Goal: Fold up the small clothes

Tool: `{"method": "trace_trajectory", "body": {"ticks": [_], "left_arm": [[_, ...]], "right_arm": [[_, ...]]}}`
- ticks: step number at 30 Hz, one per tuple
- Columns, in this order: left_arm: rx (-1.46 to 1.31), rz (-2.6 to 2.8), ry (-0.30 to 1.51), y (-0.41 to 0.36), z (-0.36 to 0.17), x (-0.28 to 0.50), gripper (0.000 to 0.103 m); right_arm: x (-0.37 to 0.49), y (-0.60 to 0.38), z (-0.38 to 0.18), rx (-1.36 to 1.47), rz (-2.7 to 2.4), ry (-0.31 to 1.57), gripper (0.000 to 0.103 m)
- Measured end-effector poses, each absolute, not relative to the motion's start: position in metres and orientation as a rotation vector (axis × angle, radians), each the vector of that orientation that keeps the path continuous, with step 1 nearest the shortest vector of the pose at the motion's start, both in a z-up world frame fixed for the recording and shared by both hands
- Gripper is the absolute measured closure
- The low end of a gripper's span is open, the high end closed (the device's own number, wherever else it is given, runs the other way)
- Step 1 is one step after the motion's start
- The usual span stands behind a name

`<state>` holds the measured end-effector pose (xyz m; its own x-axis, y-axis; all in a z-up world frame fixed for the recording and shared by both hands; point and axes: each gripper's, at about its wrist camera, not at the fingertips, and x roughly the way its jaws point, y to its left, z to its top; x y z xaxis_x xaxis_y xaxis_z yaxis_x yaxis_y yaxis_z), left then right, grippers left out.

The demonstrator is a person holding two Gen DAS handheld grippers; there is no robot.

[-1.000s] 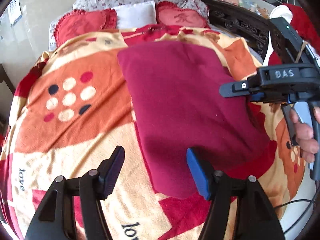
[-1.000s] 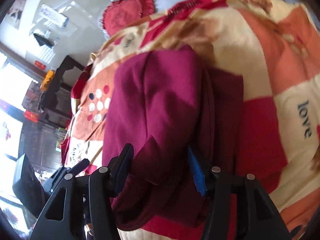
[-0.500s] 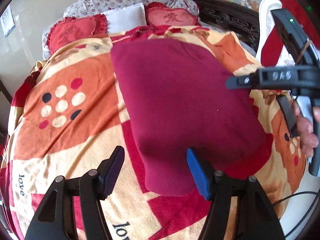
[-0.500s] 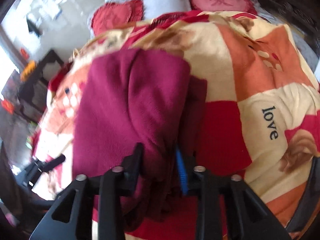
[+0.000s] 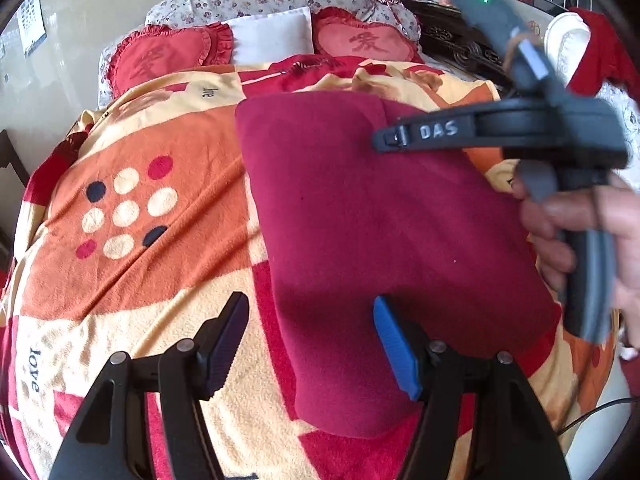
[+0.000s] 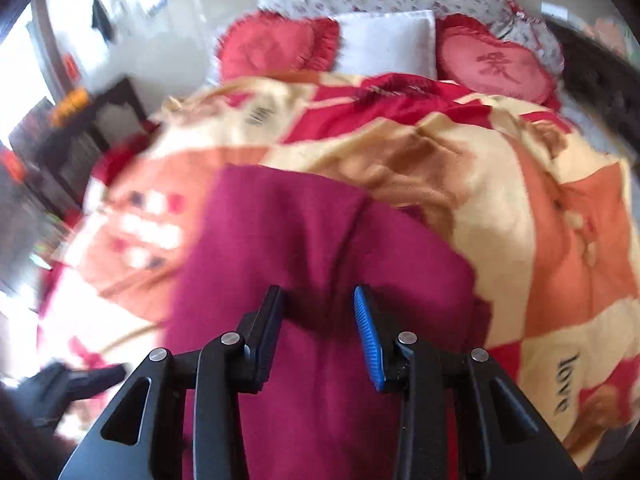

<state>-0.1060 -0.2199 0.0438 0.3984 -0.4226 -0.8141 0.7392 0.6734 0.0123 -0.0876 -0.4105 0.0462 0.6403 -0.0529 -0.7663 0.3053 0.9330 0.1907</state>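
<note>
A dark red garment [image 5: 380,232] lies folded flat on the patterned bed blanket [image 5: 152,200]. It also shows in the right wrist view [image 6: 320,264] with a fold ridge down its middle. My left gripper [image 5: 312,340] is open and empty above the garment's near left edge. My right gripper [image 6: 318,328] is open above the garment's near part, with nothing between its fingers. The right gripper's body [image 5: 500,132] and the hand holding it show at the right of the left wrist view.
Two red heart cushions [image 5: 168,56] and a white pillow [image 5: 272,36] lie at the head of the bed. A dark carved headboard [image 5: 452,40] runs at the far right. Dark furniture [image 6: 80,132] stands left of the bed.
My right gripper has let go of the garment's folded edge and opened, and has swung toward the head of the bed. The garment now lies flat. My left gripper stays open.
</note>
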Motion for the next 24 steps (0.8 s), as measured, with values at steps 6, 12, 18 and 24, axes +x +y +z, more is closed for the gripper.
{"method": "trace_trajectory", "body": {"ticks": [6,12,18,24], "left_arm": [[0.405,-0.762,0.897,-0.224,0.044,-0.106,0.032],[0.409,-0.742,0.888,-0.220,0.043,-0.109,0.032],[0.420,-0.732,0.877,-0.223,0.043,-0.114,0.032],[0.431,-0.729,0.876,-0.225,0.040,-0.118,0.032]], "right_arm": [[-0.098,-0.446,0.023,0.462,-0.189,0.785,0.092],[-0.124,-0.431,0.048,0.432,-0.241,0.830,0.092],[-0.167,-0.411,0.053,0.372,-0.262,0.833,0.092],[-0.180,-0.420,0.010,0.455,-0.307,0.877,0.086]]}}
